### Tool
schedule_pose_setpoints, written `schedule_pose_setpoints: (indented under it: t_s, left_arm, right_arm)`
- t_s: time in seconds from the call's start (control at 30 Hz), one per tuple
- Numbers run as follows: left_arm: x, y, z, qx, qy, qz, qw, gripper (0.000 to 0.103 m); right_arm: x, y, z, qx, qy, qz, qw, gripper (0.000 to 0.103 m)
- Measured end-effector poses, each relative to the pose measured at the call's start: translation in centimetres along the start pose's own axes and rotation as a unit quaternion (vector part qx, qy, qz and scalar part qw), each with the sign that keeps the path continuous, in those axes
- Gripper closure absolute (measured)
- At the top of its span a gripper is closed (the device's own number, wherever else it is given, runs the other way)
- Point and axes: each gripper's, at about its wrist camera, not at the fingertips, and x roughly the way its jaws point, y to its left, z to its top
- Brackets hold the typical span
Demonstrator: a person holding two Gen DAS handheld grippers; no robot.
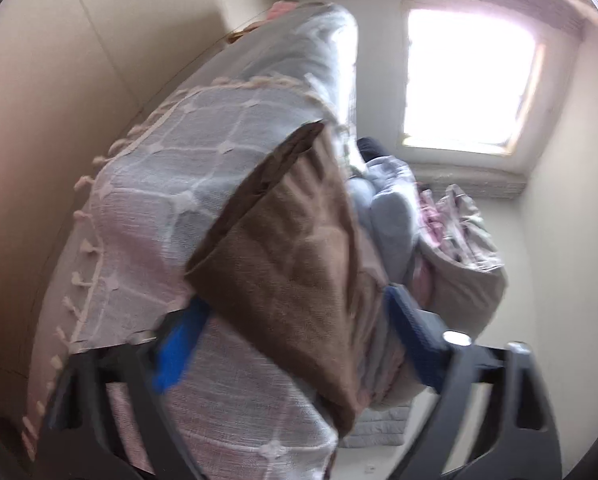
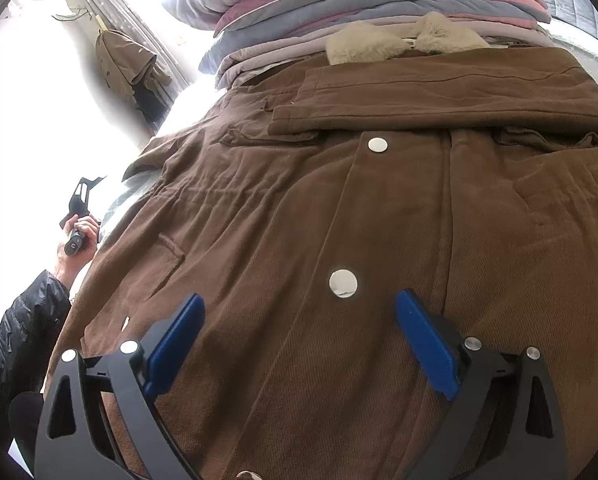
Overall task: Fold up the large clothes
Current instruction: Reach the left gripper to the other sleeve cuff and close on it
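The left gripper [image 1: 295,328], jaws spread and empty, sits at a hanging corner of the brown cotton coat [image 2: 339,216], which lies face-up on the bed. One sleeve [image 2: 439,100] is already folded across the chest (the body looks unfolded). The right gripper [image 2: 299,328] hovers open over the snap-button placket [image 2: 343,283].

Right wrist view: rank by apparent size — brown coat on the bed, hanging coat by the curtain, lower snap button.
1. brown coat, fills most of the view
2. hanging coat, though distance shrinks it
3. lower snap button
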Motion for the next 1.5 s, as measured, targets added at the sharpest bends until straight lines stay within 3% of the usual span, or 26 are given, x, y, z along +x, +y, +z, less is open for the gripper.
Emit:
schedule_pose_setpoints:
  t_s: [0.1, 0.27, 0.33, 0.53, 0.73, 0.83, 0.93, 1.07, 1.2, 1.23, 1.37, 1.43, 1.5]
  left_arm:
    - [0.1, 0.8, 0.1, -0.014, -0.004, 0.019, 0.9997, 0.053]
    - [-0.4, 0.8, 0.3, 0.002, -0.021, 0.038, 0.9990, 0.087]
    - [-0.8, 0.4, 0.4, 0.019, -0.032, 0.039, 0.9985, 0.092]
    - [-2.0, -3.1, 0.1, 0.085, -0.066, 0.061, 0.9924, 0.095]
    - [-3.2, -8.4, -0.8, 0.119, -0.083, 0.026, 0.9890, 0.096]
    - [-2.9, -12.8, -2.4, 0.146, -0.077, 0.004, 0.9862, 0.096]
    - [-1.6, -18.5, -5.6, 0.192, -0.057, -0.011, 0.9797, 0.096]
    - [1.6, -26.9, -12.8, 0.266, -0.013, -0.035, 0.9632, 0.096]
    - [6.4, -32.6, -22.6, 0.324, 0.050, -0.064, 0.9426, 0.096]
    - [8.5, -33.9, -26.4, 0.335, 0.078, -0.076, 0.9359, 0.096]
    - [14.6, -34.4, -37.7, 0.362, 0.165, -0.089, 0.9133, 0.096]
    - [17.8, -33.1, -43.3, 0.376, 0.210, -0.079, 0.8988, 0.096]
    - [21.7, -30.0, -49.8, 0.397, 0.261, -0.045, 0.8790, 0.096]
  right_arm:
    - [0.0, 0.0, 0.0, 0.000, 0.000, 0.000, 1.000, 0.010]
    - [0.0, 0.0, 0.1, -0.001, 0.001, 0.004, 1.000, 0.008]
    - [0.0, 0.0, 0.1, -0.002, 0.001, 0.004, 1.000, 0.008]
    - [0.1, 0.1, 0.0, -0.002, 0.002, 0.005, 1.000, 0.007]
    - [0.2, 0.2, 0.0, -0.002, 0.005, 0.000, 1.000, 0.007]
    - [0.1, 0.2, 0.3, 0.009, 0.010, -0.001, 1.000, 0.007]
    - [-0.4, -0.6, 0.7, 0.061, 0.014, 0.017, 0.998, 0.007]
    - [-1.9, -3.1, 1.5, 0.158, 0.023, 0.075, 0.984, 0.007]
    - [-5.8, -6.9, 2.3, 0.248, -0.017, 0.105, 0.963, 0.007]
    - [-7.1, -8.0, 2.5, 0.263, -0.035, 0.109, 0.958, 0.007]
    - [-11.7, -11.2, 2.8, 0.303, -0.095, 0.116, 0.941, 0.007]
    - [-13.2, -12.6, 2.7, 0.320, -0.116, 0.118, 0.933, 0.007]
    - [-14.4, -14.2, 2.4, 0.345, -0.133, 0.124, 0.921, 0.007]
